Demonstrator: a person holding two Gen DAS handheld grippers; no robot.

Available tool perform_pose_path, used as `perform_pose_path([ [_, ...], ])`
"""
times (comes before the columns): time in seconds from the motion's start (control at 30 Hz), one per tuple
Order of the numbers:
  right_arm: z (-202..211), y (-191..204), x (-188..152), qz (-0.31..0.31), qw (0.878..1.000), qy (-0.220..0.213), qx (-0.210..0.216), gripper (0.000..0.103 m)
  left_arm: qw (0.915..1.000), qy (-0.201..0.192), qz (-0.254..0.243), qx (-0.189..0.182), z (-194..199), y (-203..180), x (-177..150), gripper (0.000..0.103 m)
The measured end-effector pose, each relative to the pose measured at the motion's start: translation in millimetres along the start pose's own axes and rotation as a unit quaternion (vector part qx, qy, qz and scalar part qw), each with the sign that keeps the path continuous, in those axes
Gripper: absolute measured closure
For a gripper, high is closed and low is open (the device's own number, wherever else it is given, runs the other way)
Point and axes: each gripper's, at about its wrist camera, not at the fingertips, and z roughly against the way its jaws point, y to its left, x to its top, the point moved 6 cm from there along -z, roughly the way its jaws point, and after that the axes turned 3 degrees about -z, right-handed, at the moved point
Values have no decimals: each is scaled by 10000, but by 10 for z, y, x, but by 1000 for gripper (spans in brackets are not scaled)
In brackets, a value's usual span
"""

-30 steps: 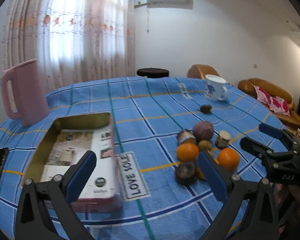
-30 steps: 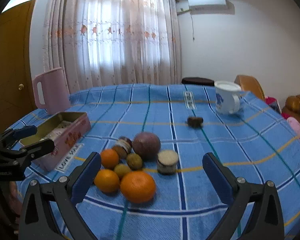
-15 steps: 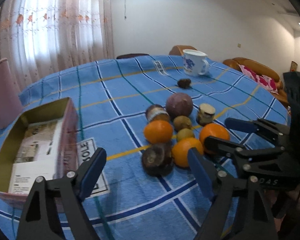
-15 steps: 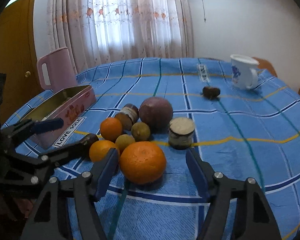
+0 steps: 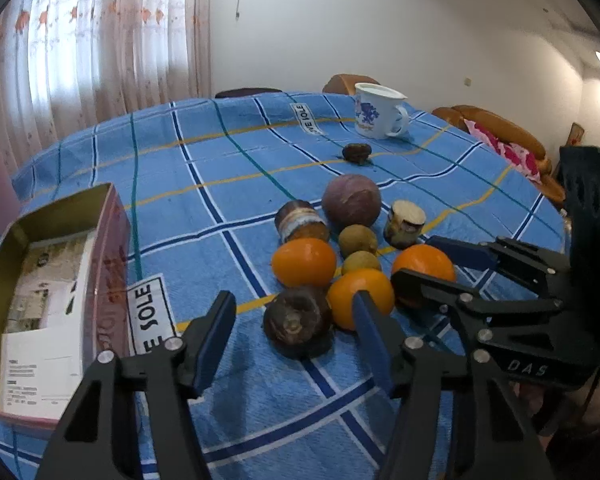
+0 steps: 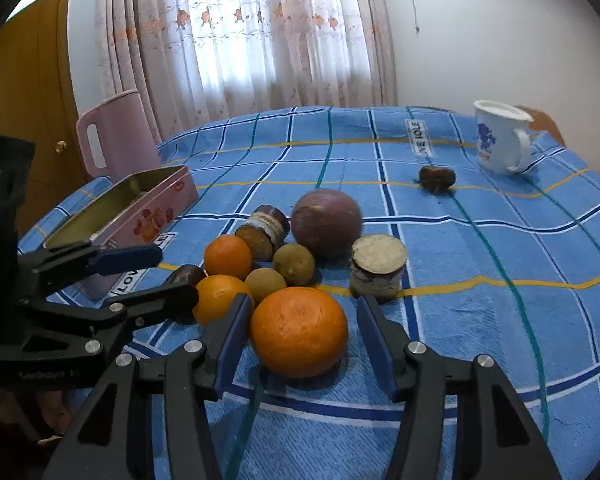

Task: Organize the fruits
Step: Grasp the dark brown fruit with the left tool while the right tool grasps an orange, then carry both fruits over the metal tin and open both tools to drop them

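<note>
the large round orange with dimpled peel point(image 6: 299, 330) sat at the near edge of the fruit cluster on the blue checked tabletop point(image 6: 480, 248), between the blue pads of the right hand-held gripper point(image 6: 300, 340). its jaws had just been closing; a thin gap showed on each side, so the pads did not seem to be pressing yet. the dark brown wrinkled round fruit point(image 5: 298, 326) lay just left of a smaller smooth orange point(image 5: 360, 298), in front of the left hand-held gripper point(image 5: 296, 344), whose jaws had also just been closing and gripped nothing; its right pad sat in front of that smaller orange.

to do this step well, each gripper likely needed to close squarely across the widest part of its fruit, with gentle pressure so the round skin would not squirt out. the left one probably had to shift a little so its right pad slipped between the dark fruit and the orange touching it. a straight lift would spare the small greenish-brown fruits point(image 6: 278, 274) behind. the open pink rectangular tin point(image 6: 140, 210) to the left looked like the destination.
</note>
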Motion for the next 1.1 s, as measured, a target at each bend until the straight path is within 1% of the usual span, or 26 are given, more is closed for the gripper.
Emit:
perform_pose_path([
  [0.03,-7,-3,0,1,10000,25,20,47,10000,10,16,-5,5,-3,-6,41],
  [0.1,-6,12,-1,64,10000,18,24,51,9998,-18,-194,62,31,-65,-18,49],
  [0.17,-3,26,4,70,10000,11,60,53,9996,-13,-269,-38,47,-121,-24,67],
  [0.23,7,34,-1,101,9999,-12,46,54,9995,1,-306,-68,46,-116,-20,68],
  [0.27,10,42,-3,113,9999,-16,48,54,9997,-1,-220,-137,52,-91,-16,75],
  [0.33,28,42,-7,99,9999,-34,86,54,9997,-17,-113,-198,70,-44,-14,83],
  [0.4,50,27,1,88,9999,-76,78,54,9996,-19,-96,-257,86,-40,-22,84],
  [0.53,100,13,13,114,9998,-149,56,54,9996,-26,-124,-242,95,-36,-29,84],
  [0.57,111,7,11,112,9998,-157,58,54,9997,-17,-170,-184,94,-38,-29,78],
  [0.6,124,-1,7,110,9998,-175,60,54,9997,-1,-224,-98,91,-36,-43,77],
  [0.63,135,-3,1,102,9997,-192,70,54,9997,14,-237,-77,90,-33,-48,71],
  [0.67,145,-9,-2,85,9997,-214,78,54,9997,62,-248,0,77,-20,-64,62],
  [0.7,149,-11,-6,79,9997,-222,80,54,9996,91,-249,45,70,-10,-68,57],
  [0.73,149,-11,-11,75,9997,-225,85,54,9995,165,-259,101,45,4,-86,49],
  [0.77,149,-11,-14,76,9997,-227,89,54,9993,276,-248,61,15,6,-103,48],
  [0.83,134,-9,-29,74,9997,-209,104,54,9993,232,-289,15,19,-16,-88,48],
  [0.9,113,-5,-45,71,9997,-192,124,54,9991,301,-310,25,-14,-21,-92,52],
  [0.97,105,-3,-58,74,9997,-192,139,54,9988,407,-256,-49,-53,-10,-100,64],
  [1.07,118,-8,-55,74,9996,-227,145,54,9987,411,-290,-22,-60,-30,-86,65],
  [1.1,129,-8,-48,86,9996,-245,130,54,9989,357,-289,-33,-43,-40,-76,65],
])
